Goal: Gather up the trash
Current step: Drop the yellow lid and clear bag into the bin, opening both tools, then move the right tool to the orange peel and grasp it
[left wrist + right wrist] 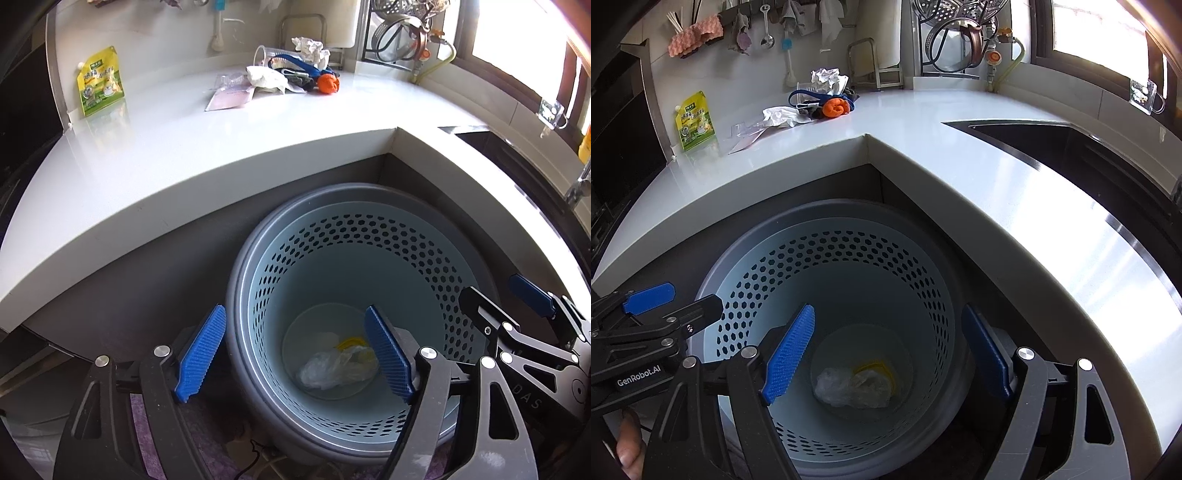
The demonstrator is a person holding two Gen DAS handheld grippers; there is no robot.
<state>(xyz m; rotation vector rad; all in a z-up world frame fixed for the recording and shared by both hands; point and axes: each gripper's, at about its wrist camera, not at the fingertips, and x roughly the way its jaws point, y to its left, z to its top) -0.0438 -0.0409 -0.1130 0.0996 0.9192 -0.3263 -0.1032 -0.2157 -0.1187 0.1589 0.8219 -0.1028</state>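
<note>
Left claw [295, 354] apart, empty, above bin [369, 258] | right claw [886, 350] apart, empty, likewise | clear wrapper [853, 387] lies on bin floor, apparently dropped | trash pile [288, 74] waits on counter [184, 147]

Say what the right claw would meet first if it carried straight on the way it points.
Probably the crumpled clear plastic bag at the bottom of the pale blue perforated plastic bin. The open right claw points into the bin's mouth with nothing between; depth is unclear.
</note>
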